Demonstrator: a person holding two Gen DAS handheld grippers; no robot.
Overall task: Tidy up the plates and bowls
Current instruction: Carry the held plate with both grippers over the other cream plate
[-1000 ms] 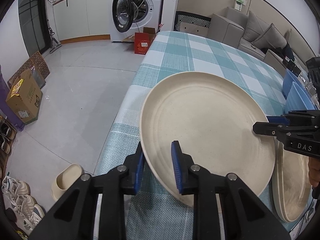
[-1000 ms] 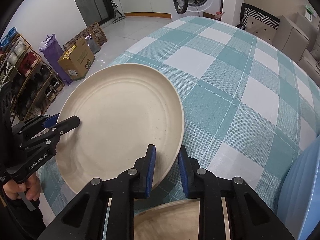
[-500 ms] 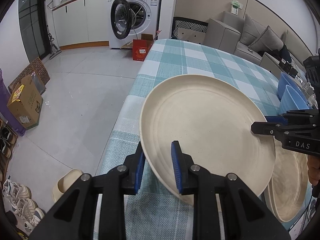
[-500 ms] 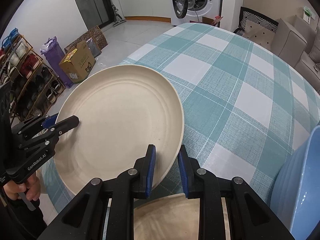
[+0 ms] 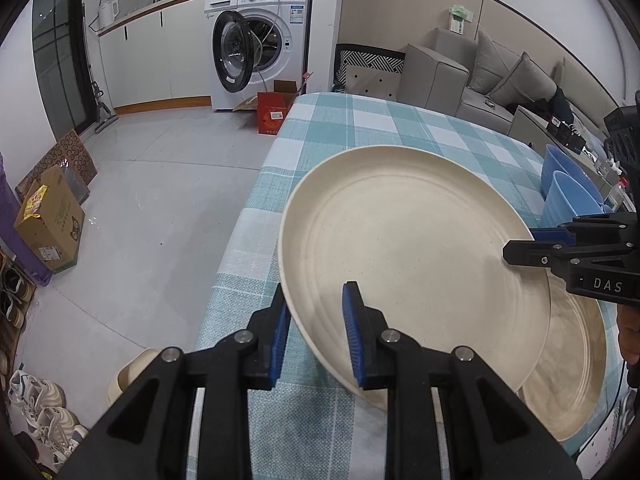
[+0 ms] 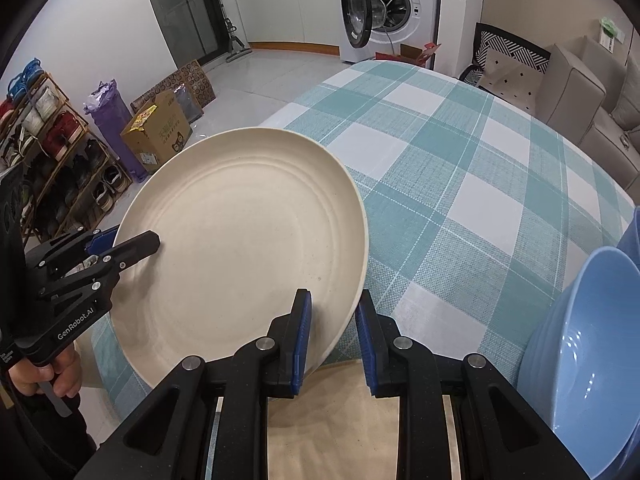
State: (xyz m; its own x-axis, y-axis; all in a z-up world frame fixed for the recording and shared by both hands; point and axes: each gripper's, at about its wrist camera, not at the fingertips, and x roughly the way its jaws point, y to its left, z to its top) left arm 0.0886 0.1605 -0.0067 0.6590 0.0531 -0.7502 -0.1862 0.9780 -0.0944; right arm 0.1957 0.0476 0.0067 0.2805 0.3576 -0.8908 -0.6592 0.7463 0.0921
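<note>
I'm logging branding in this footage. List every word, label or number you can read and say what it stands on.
"DAS": on the right gripper, seen from the left wrist.
"GenRobot.AI": on the left gripper, seen from the right wrist.
Washing machine: panel print and stickers too small to read.
Cardboard box: printing too blurred to read.
Red box: label unreadable.

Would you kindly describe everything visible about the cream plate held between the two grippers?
The cream plate is round, matte and faintly speckled, with concentric ridges inside a shallow rim. It is held tilted above the checked tablecloth, pinched at opposite rim edges by the left gripper and right gripper, partly over a second cream plate.
</note>
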